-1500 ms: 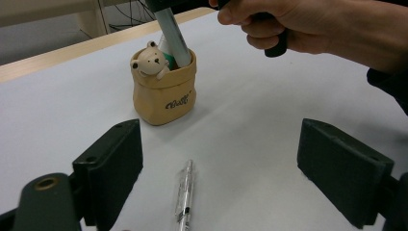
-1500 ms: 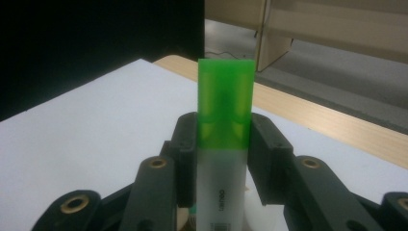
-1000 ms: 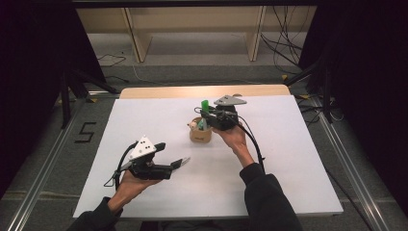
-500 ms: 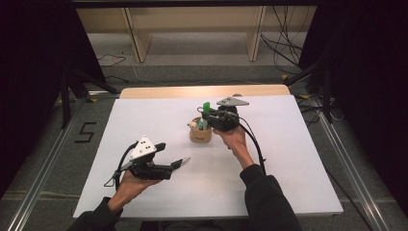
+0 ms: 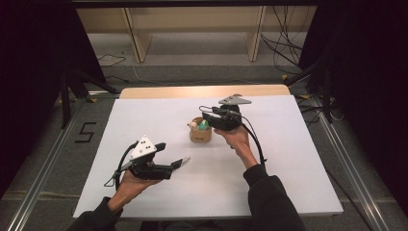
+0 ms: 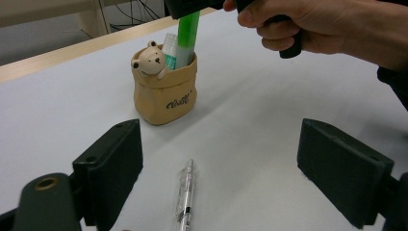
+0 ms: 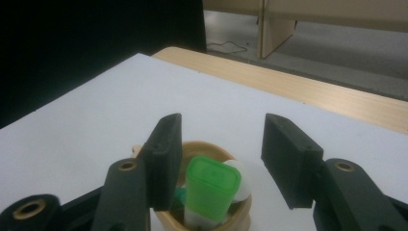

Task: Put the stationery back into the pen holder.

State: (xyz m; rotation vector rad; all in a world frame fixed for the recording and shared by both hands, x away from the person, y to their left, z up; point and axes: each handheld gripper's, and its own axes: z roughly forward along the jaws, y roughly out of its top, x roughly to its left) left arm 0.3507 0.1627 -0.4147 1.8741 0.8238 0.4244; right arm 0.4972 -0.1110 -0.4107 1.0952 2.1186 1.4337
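The green marker (image 7: 211, 192) stands upright in the tan pot (image 5: 200, 133), beside a white-and-teal tube (image 6: 169, 48) and behind the pot's little bear (image 6: 148, 61); the pot sits near the middle of the white table (image 5: 298, 168), a little toward its far edge; the right gripper (image 7: 219, 161) hangs just over the pot, its jaws either side of the marker's top with a gap on both sides, not pressing on it; they have just been opening, and the marker is between them, free. In the left gripper view the marker reaches up to the underside of that gripper, the person's hand (image 6: 327, 24) round its handle. The left gripper (image 5: 180, 162) is held well apart, nearer the person, jaws wide and empty; a clear pen (image 6: 185, 195) lies on the table between its jaws, pointing toward the pot.
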